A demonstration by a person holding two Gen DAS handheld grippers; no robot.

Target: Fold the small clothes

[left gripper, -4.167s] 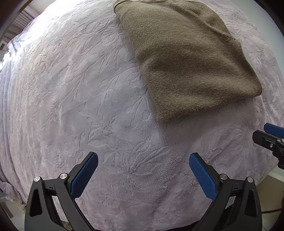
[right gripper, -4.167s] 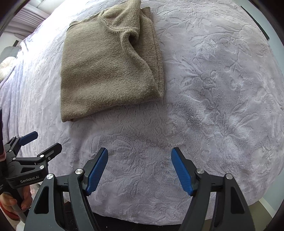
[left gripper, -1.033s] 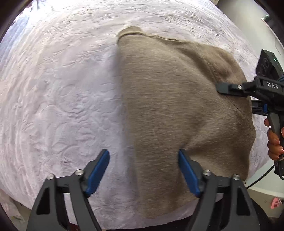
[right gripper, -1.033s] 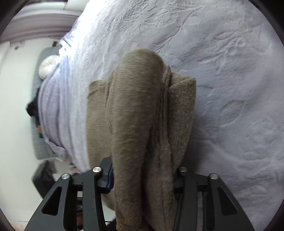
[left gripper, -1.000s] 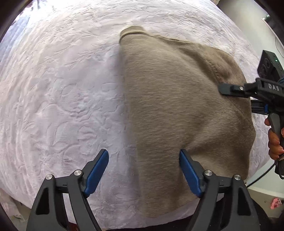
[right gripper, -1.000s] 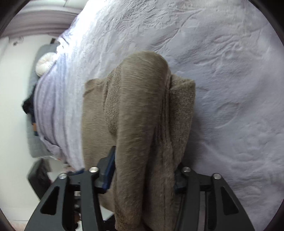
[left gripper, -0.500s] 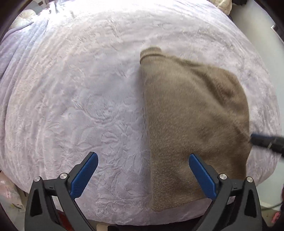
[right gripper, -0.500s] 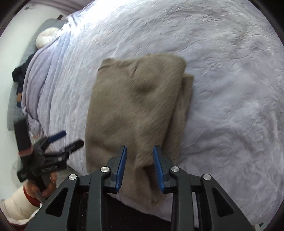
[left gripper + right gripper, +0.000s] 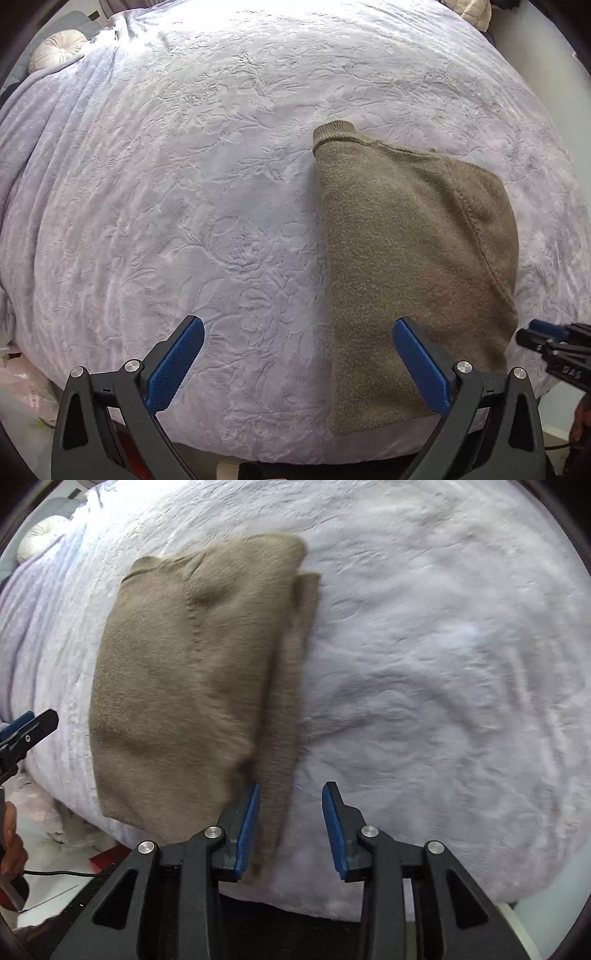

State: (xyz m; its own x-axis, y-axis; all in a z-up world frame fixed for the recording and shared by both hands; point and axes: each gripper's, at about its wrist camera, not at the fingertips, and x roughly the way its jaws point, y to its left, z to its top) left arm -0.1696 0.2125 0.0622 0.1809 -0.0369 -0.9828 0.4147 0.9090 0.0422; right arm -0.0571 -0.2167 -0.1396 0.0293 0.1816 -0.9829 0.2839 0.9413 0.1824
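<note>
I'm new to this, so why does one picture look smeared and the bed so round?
Right wrist view: motion blur smears the sweater and blanket. Left wrist view: sharp, embossed blanket crisp, glare at the far edge. Both: fisheye lenses bulge the bed.

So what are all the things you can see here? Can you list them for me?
sweater: one, brown, folded, lying flat near the bed's front edge
blanket: one, pale purple with a leafy pattern, covering the whole bed
round cushion: one, white, far back at the bed's left corner
left gripper: one, black with blue pads, open, holding nothing, above the blanket beside the sweater
right gripper: one, black with blue pads, open, holding nothing, at the sweater's near right edge
</note>
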